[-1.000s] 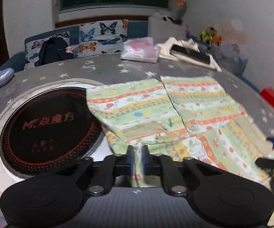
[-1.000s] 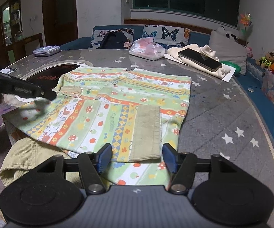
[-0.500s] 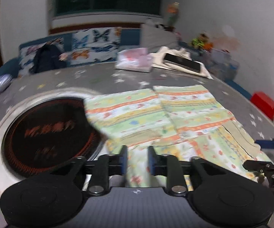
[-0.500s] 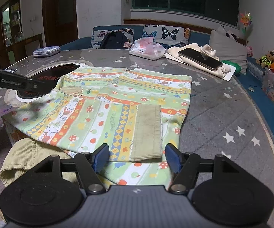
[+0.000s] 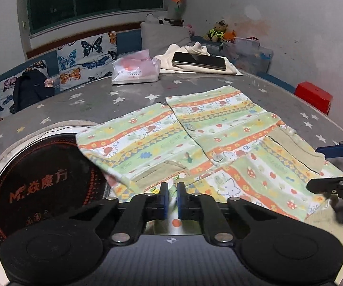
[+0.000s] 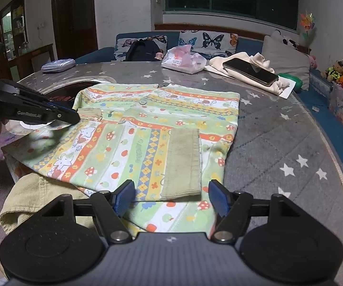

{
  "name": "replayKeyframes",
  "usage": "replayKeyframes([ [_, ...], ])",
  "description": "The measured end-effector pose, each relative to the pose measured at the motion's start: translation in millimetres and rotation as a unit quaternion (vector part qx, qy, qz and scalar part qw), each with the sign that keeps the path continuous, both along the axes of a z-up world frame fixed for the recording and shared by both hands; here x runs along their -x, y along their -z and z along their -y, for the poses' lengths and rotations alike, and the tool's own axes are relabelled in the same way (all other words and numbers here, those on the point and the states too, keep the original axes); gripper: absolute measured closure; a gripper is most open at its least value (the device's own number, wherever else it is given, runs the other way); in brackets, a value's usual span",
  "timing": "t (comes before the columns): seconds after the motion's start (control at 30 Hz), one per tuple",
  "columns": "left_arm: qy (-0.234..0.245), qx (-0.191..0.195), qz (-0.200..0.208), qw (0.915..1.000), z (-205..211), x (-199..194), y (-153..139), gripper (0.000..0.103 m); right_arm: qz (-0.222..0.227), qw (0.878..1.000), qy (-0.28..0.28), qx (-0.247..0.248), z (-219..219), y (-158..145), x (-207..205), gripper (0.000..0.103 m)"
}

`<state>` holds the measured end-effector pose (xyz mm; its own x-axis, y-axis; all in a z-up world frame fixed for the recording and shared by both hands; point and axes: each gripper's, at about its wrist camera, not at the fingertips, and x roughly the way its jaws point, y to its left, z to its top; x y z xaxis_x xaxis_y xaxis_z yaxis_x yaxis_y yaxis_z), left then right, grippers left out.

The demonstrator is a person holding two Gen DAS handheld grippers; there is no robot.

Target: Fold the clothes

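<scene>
While the printed shirt [image 6: 157,128] lies spread on the star-patterned worktop [image 6: 278,147], with one sleeve folded across its front, the left claw [image 5: 171,199] is clamped on the near hem of the garment, its blue pads nearly together with fabric between them. The right claw [image 6: 171,196] has its pads well apart, hovering over the khaki cuff [image 6: 183,164]. A phone [image 6: 250,70] rests on cream cloth [image 6: 240,59] beyond the shirt.

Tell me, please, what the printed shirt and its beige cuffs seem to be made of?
The printed shirt looks like thin, soft woven cotton with a matte finish: it lies limp and creases lightly. The beige cuffs look like ribbed knit, since fine parallel ridges run along them. Neither fibre can be confirmed.
</scene>
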<state>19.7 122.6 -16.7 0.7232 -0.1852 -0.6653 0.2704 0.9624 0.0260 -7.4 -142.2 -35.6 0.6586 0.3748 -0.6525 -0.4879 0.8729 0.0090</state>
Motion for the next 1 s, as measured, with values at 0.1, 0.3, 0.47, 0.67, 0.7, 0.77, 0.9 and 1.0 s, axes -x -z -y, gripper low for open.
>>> replayKeyframes([
  [0.1, -0.018, -0.003, 0.004, 0.9998, -10, 6, -3, 0.097, -0.001, 1.0, 0.0, 0.001, 0, 1, 0, 0.031],
  [0.3, -0.049, -0.014, 0.003, 0.9987, -31, 16, -5, 0.093, 0.0, 1.0, 0.0, 0.002, 0, 0, 0, 0.031],
  [0.47, -0.063, -0.01, 0.037, 0.9973, -27, 22, -24, 0.083, 0.013, 1.0, 0.0, -0.008, 0, -11, -3, 0.038],
  [0.67, -0.011, -0.001, 0.027, 0.9996, 0, 29, -19, 0.081, -0.008, 0.999, -0.009, -0.034, -10, -13, -26, 0.055],
  [0.7, -0.008, -0.003, 0.019, 0.9998, 2, 28, -14, 0.079, -0.019, 0.999, -0.01, -0.039, -11, -10, -31, 0.059],
  [0.77, -0.003, -0.007, 0.003, 1.0, 4, 26, -4, 0.077, -0.029, 0.998, -0.012, -0.048, -11, -10, -30, 0.079],
  [0.9, 0.003, -0.006, -0.01, 0.9999, -3, 27, 4, 0.075, -0.038, 0.997, -0.016, -0.064, -6, -15, -21, 0.095],
  [1.0, 0.008, -0.01, -0.013, 0.9998, -12, 28, 5, 0.076, -0.045, 0.996, -0.019, -0.076, -3, -19, -14, 0.095],
])
